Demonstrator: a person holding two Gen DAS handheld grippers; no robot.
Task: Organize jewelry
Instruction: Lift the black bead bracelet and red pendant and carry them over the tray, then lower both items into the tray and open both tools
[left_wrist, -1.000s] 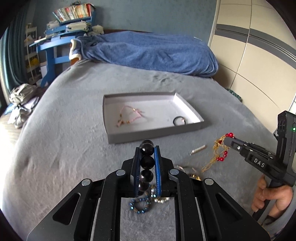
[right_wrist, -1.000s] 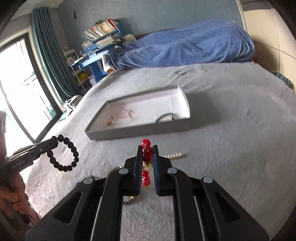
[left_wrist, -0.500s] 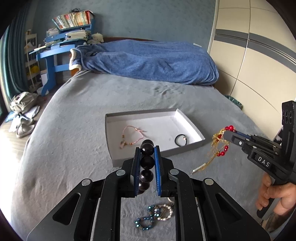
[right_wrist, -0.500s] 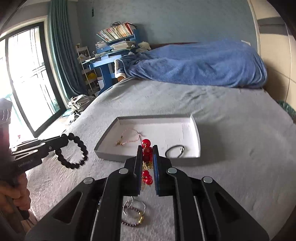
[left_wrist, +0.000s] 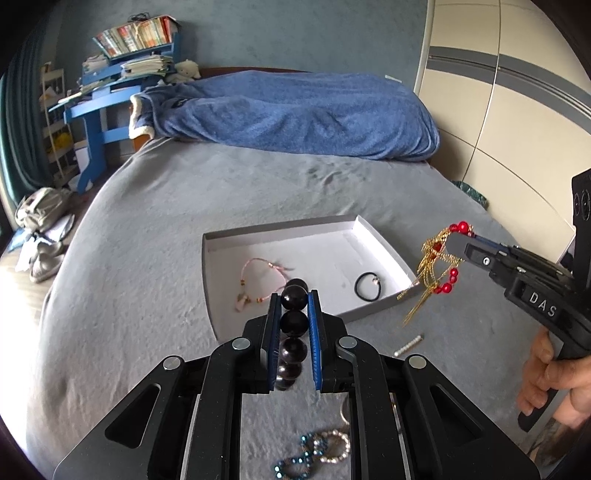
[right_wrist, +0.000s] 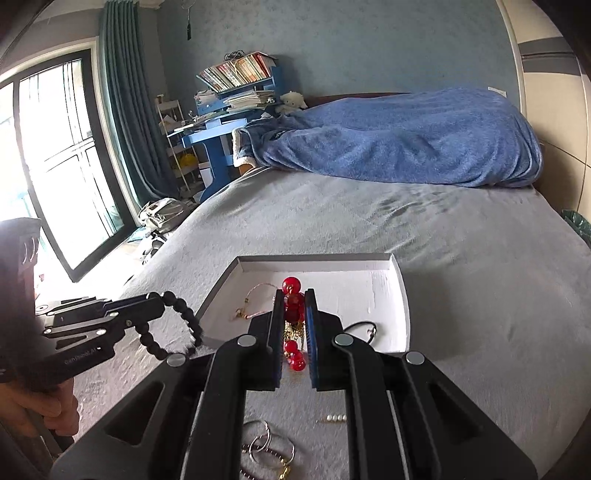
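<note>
- A shallow grey tray with a white floor sits on a grey bedspread; already inside it lie a pink cord bracelet toward the tray's left side and a black hair tie near its right front corner.
- The left gripper is clenched on a black bead bracelet, held above the bedspread just short of the tray's front wall; seen from the right wrist, the loop hangs free beside the tray's left front corner.
- The right gripper is clamped on a red-bead and gold-chain piece, its gold strands dangling just off the tray's right front corner.
- By the look of it, the sorting is partly done: two items are in the tray, two are in the air and not yet dropped in.
- Left on the bedspread in front of the tray: a blue bead bracelet touching a pearly ring of beads, a short pearl bar, and silver rings.
- Nothing blocks the tray; the dangling chain could snag on its wall.
- Beyond the tray, a blue blanket is heaped at the bed's far end.
</note>
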